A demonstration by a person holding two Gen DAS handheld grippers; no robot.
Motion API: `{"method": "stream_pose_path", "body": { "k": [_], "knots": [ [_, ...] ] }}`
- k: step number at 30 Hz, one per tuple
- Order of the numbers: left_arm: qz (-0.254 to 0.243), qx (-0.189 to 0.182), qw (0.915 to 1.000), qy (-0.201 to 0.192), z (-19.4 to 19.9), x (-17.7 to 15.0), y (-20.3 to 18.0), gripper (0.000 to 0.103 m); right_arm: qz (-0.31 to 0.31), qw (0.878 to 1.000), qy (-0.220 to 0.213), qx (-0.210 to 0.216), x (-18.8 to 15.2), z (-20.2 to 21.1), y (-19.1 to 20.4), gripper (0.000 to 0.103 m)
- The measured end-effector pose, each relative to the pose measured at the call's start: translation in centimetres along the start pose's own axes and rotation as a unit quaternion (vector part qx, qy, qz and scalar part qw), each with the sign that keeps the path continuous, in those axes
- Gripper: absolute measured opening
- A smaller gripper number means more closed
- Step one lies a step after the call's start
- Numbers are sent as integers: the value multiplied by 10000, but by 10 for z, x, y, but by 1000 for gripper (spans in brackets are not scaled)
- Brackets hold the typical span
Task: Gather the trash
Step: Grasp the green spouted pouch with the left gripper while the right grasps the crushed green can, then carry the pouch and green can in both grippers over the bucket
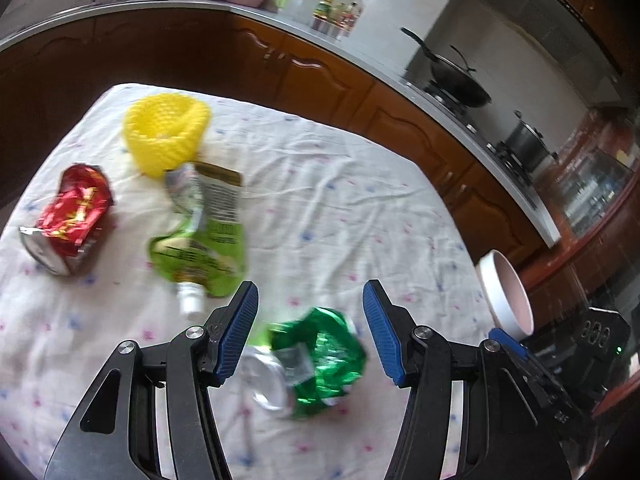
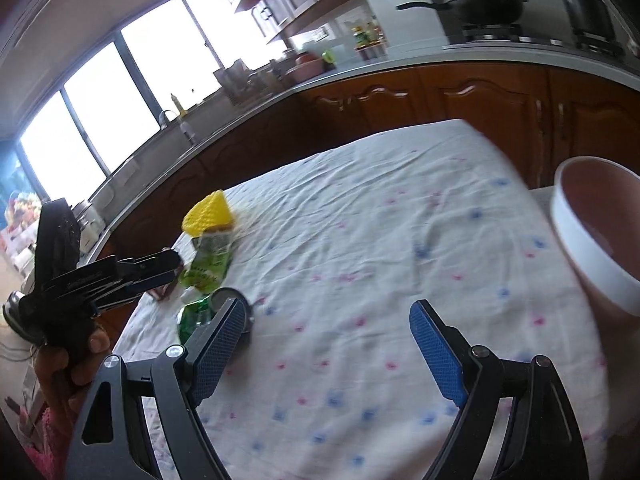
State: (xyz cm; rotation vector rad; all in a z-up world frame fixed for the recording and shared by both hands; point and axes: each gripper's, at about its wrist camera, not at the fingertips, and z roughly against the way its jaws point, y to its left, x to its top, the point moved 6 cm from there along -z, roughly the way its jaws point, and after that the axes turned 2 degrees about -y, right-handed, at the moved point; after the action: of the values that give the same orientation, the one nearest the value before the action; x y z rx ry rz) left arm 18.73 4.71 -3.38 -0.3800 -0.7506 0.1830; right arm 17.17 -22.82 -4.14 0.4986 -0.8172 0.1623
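While the left gripper [image 1: 310,306] is hanging half open and empty over the crumpled green foil wrapper [image 1: 320,354], a red snack bag [image 1: 70,220], a lime spouted pouch [image 1: 200,236] and a yellow mesh sleeve [image 1: 166,134] are lying left of that wrapper. The right gripper [image 2: 328,334] is standing wide open over the floral tablecloth [image 2: 360,240], gripping nothing, with a white-rimmed pink bowl [image 2: 596,240] sitting right of the wrapper.

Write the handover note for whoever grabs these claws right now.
Left claw: open, empty, above the green crumpled wrapper.
Right claw: open, empty, over bare tablecloth, with the white bin at the table's right edge.
Also on the table: red wrapper, light green pouch, yellow mesh sleeve.
Done: nothing held; all four pieces lie on the cloth.
Left: pick up each piece, probably the green wrapper first, and drop it in what looks like the trash bin.
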Motion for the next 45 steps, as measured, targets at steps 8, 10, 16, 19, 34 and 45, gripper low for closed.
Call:
{"method": "stream_pose_path", "body": {
  "k": [8,10,16,19,34,45],
  "knots": [
    [91,406,9991,-115,-3,18,42,55,358,9988,172,269,-2,-24,41,85],
    [69,438,9990,-86,-8,23,46,55,489,9980,211,330,-4,-31,53,85],
    [-182,730,9971,139,-35,32,54,54,927,9942,387,376,-11,-54,83,69],
    [-311,818,9959,215,-45,35,55,53,1055,9921,554,396,-15,-68,92,60],
    [-470,837,9948,336,-64,31,56,4,1435,9857,826,319,-26,-92,98,15],
    [-684,253,9972,174,-42,22,0,4,838,9957,389,-71,-8,-42,32,15]
  ]
}}
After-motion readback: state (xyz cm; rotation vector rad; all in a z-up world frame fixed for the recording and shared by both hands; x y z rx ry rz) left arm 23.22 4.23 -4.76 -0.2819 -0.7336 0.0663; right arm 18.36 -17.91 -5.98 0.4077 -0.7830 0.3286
